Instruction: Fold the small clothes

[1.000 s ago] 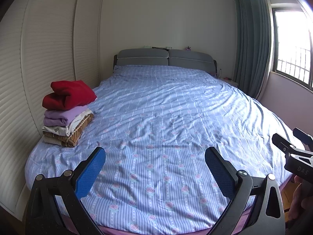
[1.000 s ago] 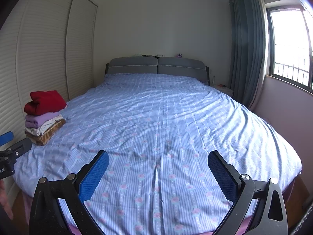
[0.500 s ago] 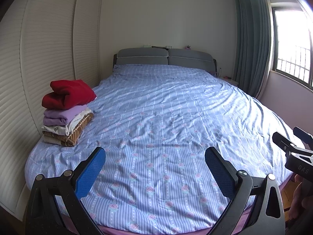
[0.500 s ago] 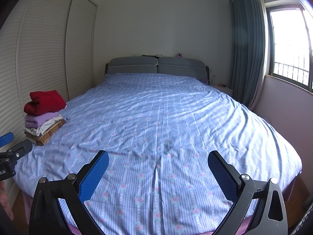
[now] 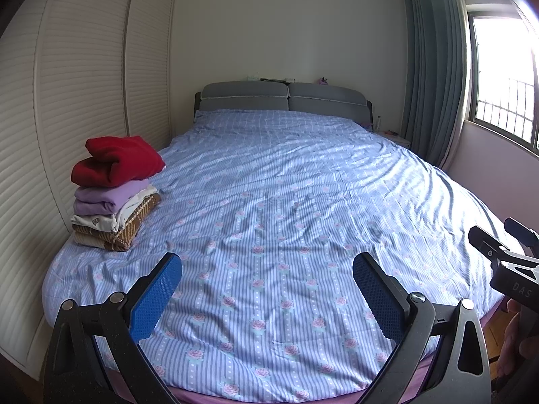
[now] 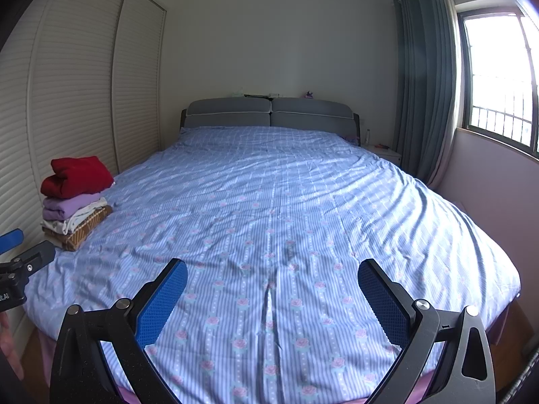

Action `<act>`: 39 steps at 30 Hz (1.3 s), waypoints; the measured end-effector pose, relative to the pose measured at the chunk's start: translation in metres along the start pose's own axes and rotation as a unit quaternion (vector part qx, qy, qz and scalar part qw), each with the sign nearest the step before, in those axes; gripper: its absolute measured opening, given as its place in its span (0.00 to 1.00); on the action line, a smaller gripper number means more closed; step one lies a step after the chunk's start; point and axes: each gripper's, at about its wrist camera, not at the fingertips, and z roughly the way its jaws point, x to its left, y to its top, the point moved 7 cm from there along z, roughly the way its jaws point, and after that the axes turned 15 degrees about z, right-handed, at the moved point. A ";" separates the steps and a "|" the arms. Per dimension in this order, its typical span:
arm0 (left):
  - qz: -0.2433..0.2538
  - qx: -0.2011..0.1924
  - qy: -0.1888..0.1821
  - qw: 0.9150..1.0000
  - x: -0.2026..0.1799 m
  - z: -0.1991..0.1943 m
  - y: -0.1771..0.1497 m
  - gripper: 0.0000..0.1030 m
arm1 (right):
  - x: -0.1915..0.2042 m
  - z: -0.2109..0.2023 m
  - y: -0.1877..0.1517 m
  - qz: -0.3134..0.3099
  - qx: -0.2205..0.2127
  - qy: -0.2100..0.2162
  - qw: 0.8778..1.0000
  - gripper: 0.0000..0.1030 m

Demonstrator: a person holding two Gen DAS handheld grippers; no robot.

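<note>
A stack of folded clothes [image 5: 114, 195] sits at the bed's left edge: a red piece on top, then lilac, white and brown striped ones. It also shows in the right wrist view [image 6: 75, 202]. My left gripper [image 5: 267, 289] is open and empty, held above the foot of the bed, right of the stack. My right gripper [image 6: 273, 294] is open and empty over the foot of the bed. Each gripper shows at the edge of the other's view: the right gripper [image 5: 505, 252] and the left gripper [image 6: 20, 259].
The bed [image 5: 303, 202] has a blue striped floral sheet and a grey headboard [image 5: 286, 97]. A louvred wardrobe [image 5: 67, 101] runs along the left. A curtain [image 5: 434, 84], a window and a nightstand [image 6: 387, 153] stand at the right.
</note>
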 end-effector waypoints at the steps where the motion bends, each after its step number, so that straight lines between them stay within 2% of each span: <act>1: 0.000 0.001 0.000 1.000 0.000 0.000 0.000 1.00 | 0.000 0.000 0.000 0.000 0.000 0.000 1.000 0.99; 39: 0.000 0.005 -0.003 1.000 0.002 0.005 -0.001 1.00 | 0.000 0.002 -0.001 0.002 -0.001 -0.001 1.000 0.99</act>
